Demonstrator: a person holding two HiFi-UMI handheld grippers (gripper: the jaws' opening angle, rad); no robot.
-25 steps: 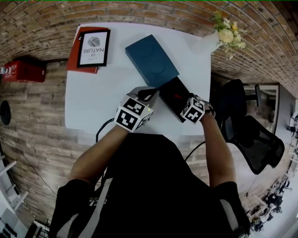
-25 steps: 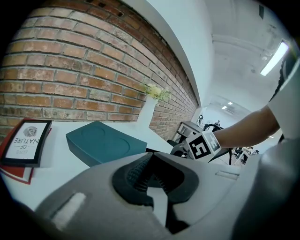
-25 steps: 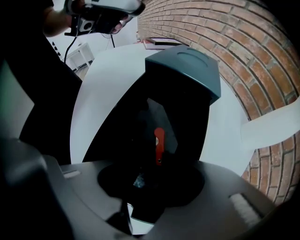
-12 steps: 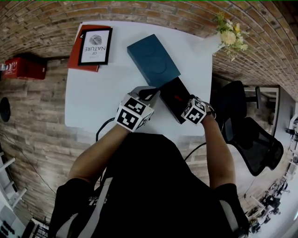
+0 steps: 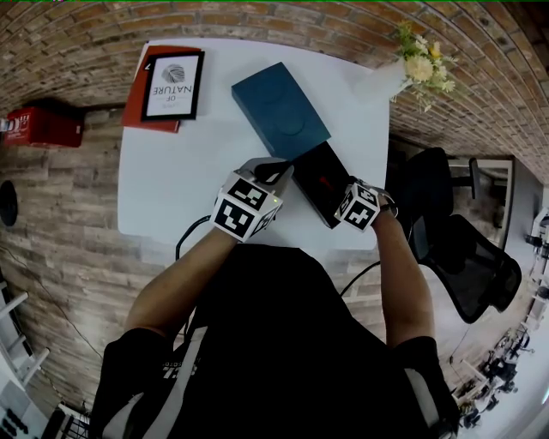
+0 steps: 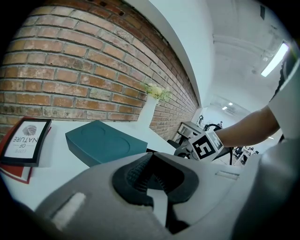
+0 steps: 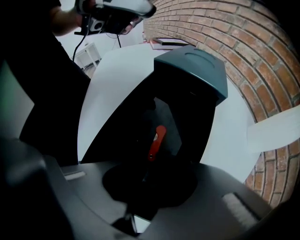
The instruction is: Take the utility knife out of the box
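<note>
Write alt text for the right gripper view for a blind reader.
The right gripper points down into an open black box at a red utility knife; its jaws have just been closing, but darkness hides whether they grip it. A teal lid, white table and brick wall lie beyond.

Utility knife: red/blk, inside open blk box; teal lid behind.

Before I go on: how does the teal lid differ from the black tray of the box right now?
The teal lid shows a closed top with a shallow round emboss; the black tray is open, with the red utility knife inside. The lid lies toward the brick wall; the tray lies nearer the person. Both are rectangular, flat on the white table, meeting end to end.
</note>
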